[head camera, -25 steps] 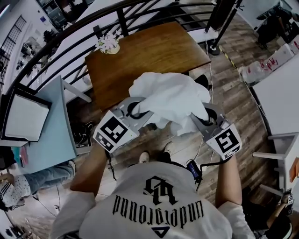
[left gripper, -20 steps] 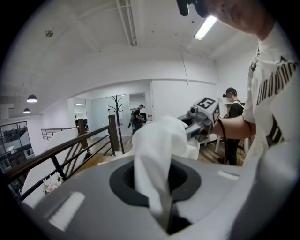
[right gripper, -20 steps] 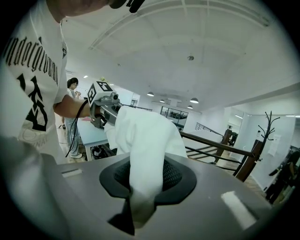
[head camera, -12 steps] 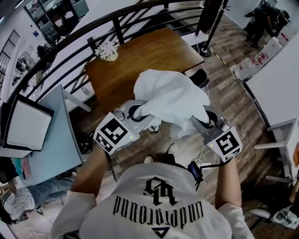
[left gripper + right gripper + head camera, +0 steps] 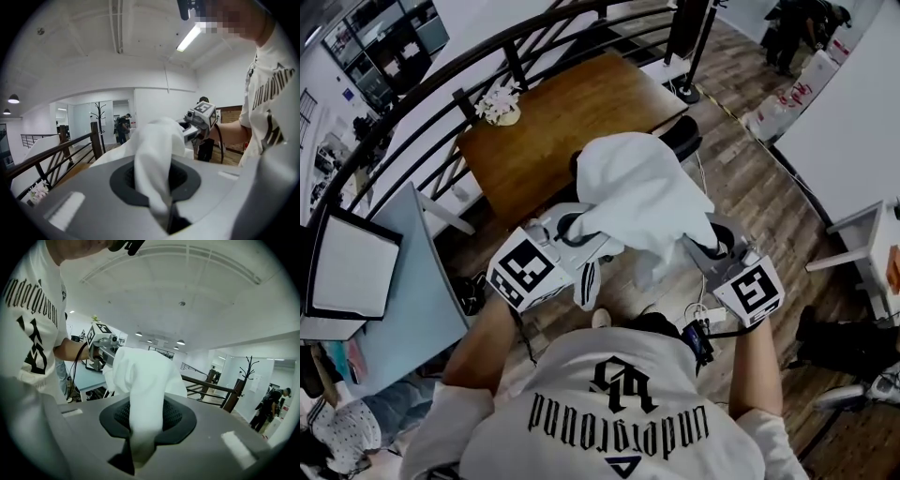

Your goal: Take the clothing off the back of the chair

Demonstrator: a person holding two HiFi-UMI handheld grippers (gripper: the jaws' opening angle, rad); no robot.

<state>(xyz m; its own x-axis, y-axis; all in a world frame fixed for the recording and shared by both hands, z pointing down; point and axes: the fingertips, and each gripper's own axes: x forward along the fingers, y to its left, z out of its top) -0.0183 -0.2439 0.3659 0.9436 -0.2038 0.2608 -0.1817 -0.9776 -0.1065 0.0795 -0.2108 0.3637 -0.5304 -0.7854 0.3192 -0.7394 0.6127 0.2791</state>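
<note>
Left gripper view: the left hand-held gripper [image 5: 163, 213] has its jaws nearly together, pinched on a fold of the white clothing [image 5: 157, 150], which rises out from between them.
Right gripper view: the right hand-held gripper [image 5: 135, 451] is likewise nearly closed, clamped on another fold of that clothing.
Clothing: it hangs bunched between the two hand-held grippers, held up off the floor in front of the person. A black-striped end hangs down just beside the left hand-held gripper.
Chair: a dark chair [image 5: 682, 139] peeks out just beyond the clothing, on the far side of both hand-held grippers. Whether any cloth touches it cannot be told.
Surface: a wooden surface [image 5: 581, 108] lies farther out beyond the chair, with a flower pot [image 5: 500, 103] near its far left corner.
Railing: a dark railing [image 5: 431, 89] curves behind the wooden surface.
</note>
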